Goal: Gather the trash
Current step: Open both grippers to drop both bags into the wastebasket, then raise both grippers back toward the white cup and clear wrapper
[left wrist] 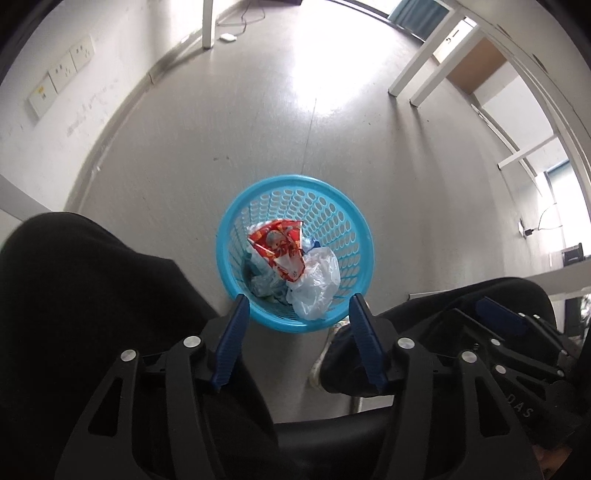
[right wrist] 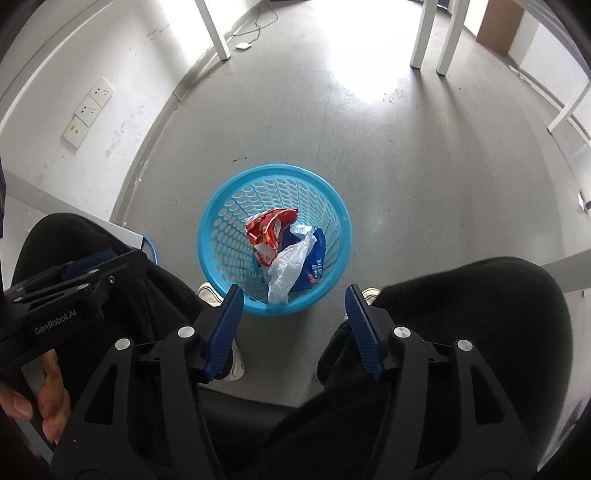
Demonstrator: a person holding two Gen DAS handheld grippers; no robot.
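Note:
A blue perforated waste basket (left wrist: 334, 206) (right wrist: 225, 225) stands on the grey floor between a seated person's knees. Inside lie a red snack wrapper (left wrist: 280, 245) (right wrist: 267, 232), a clear plastic bag (left wrist: 317, 284) (right wrist: 290, 266) and a blue packet (right wrist: 314, 258). My left gripper (left wrist: 299, 302) hangs open above the basket's near rim, nothing between its blue fingers (left wrist: 236, 332). My right gripper (right wrist: 293, 293) is open too, high over the same rim, and holds nothing. Each gripper also shows in the other's view: the left gripper (right wrist: 70, 273), the right gripper (left wrist: 502, 317).
Black trouser legs (left wrist: 74, 314) (right wrist: 480, 332) flank the basket, with white shoes (right wrist: 232, 354) under them. White table legs (right wrist: 421, 37) (left wrist: 208, 22) stand at the back, a cable and white adapter (right wrist: 243, 46) lie near the wall with sockets (left wrist: 61, 72).

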